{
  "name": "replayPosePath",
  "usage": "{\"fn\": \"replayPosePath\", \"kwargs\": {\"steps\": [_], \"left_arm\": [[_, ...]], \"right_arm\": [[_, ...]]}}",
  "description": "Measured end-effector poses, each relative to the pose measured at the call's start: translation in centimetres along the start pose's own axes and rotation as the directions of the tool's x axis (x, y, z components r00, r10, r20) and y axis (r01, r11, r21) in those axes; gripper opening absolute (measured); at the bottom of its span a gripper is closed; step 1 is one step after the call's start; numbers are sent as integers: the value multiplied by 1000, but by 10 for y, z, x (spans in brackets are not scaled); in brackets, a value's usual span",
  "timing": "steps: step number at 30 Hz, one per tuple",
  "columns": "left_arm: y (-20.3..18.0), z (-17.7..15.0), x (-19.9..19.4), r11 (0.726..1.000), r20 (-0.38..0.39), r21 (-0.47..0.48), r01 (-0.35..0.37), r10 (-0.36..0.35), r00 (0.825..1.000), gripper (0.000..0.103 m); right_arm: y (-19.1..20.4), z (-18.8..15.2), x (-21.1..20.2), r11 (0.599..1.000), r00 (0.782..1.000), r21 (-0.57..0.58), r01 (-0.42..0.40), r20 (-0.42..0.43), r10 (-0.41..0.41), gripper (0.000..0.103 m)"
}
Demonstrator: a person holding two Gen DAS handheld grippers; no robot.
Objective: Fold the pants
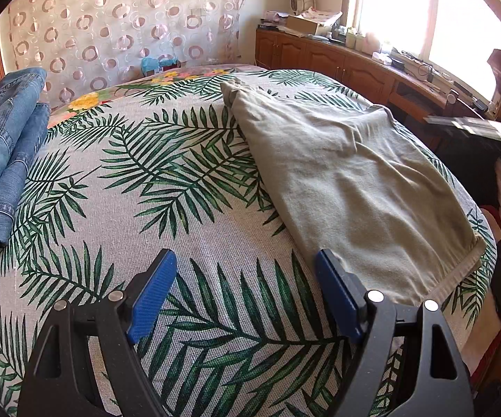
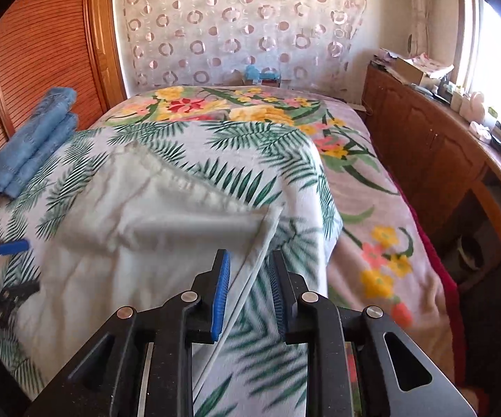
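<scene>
1. The left gripper (image 1: 245, 260) hovers over the palm-leaf bedspread (image 1: 167, 215) with its blue pads (image 1: 153, 292) spread wide and nothing between them.
2. The right gripper (image 2: 250, 264) has its jaws narrowed but not closed. A thin edge of the pale grey-green pants (image 2: 139, 222) runs between them, lying against the left blue pad (image 2: 221, 295); whether it is pinched, I cannot tell.
3. In the left wrist view, the pants (image 1: 361, 187) lie folded lengthwise on the bedspread, stretching from 12 o'clock to 4 o'clock of the open gripper, their near hem just beside its right finger.
4. In the right wrist view, one corner of the pants is lifted off the bed and blurred.
5. A folded pair of blue jeans (image 1: 3, 153) sits at the bed's far-left edge, at 10 o'clock, well apart from the pants.
6. A cardboard box (image 1: 311, 22) rests on the wooden cabinet (image 1: 323, 57) under the window (image 1: 434, 10), at 1 o'clock; its contents are unclear.
</scene>
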State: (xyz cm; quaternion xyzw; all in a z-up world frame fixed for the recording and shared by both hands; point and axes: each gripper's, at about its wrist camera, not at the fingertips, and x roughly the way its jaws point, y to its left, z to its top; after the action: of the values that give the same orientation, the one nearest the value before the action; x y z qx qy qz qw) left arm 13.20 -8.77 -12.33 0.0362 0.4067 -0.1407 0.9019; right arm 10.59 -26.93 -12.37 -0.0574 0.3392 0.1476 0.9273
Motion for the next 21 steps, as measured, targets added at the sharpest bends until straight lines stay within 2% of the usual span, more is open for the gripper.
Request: {"fn": "replayPosePath", "kwargs": {"steps": [6,11,16,21], "left_arm": [[-1,0,0,1000,0,0,0,0,1000,82],[1,0,-1,1000,0,0,4,-4,1000,82],[-3,-6,-15,1000,7,1,7,-7,1000,82],[-18,-14,-37,999,31,19,43,-43,999,82]], "right_arm": [[17,-50,-48,997,997,13,-72,21,72,24],[26,-78,-74,994,994,26,-107,25,107,24],[30,-92,-82,993,994,44,-110,16,110,24],[21,-101,-87,991,993,69,-117,-5,117,24]]}}
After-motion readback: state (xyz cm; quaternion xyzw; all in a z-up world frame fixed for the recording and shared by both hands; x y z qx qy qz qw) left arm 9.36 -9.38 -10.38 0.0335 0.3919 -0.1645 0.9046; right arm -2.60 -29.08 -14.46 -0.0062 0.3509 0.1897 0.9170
